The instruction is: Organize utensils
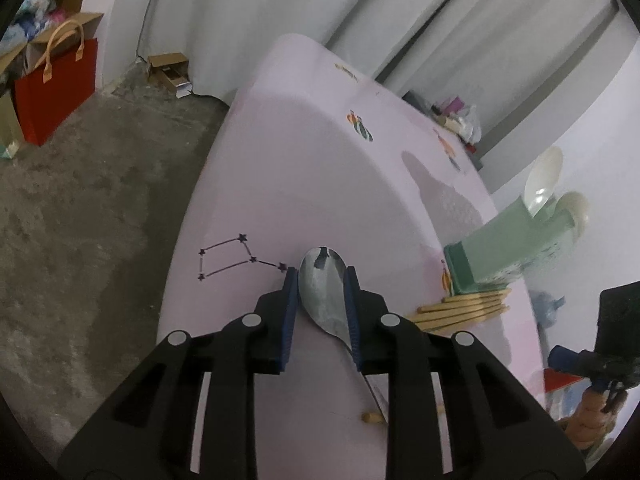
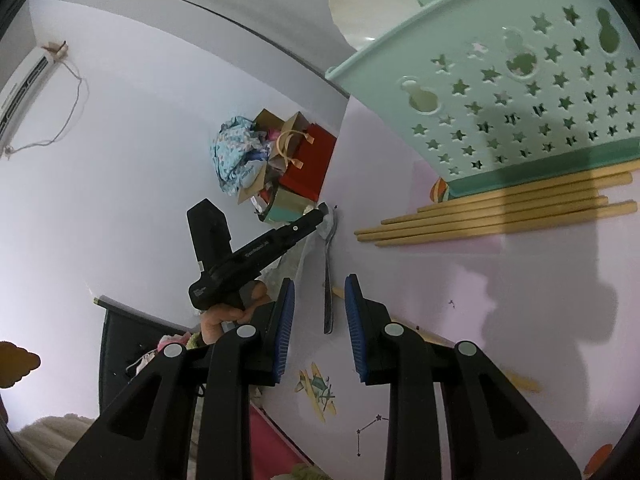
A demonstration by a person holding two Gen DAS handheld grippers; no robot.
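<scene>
The metal spoon (image 1: 323,292) lies on the pink table (image 1: 280,184), its bowl clamped by the left gripper (image 1: 322,280). Lift it level, then carry it right to the green holder (image 1: 508,248) beyond the chopsticks (image 1: 460,308). The right gripper (image 2: 320,308) hovers empty, jaws apart.

A red paper bag (image 1: 56,88) with tan handles stood on the grey concrete floor (image 1: 80,216) beside an open cardboard box (image 1: 170,74), pale curtains (image 1: 320,8) hung behind, and a wall air conditioner (image 2: 24,88) trailed a loose cord (image 2: 68,108).
</scene>
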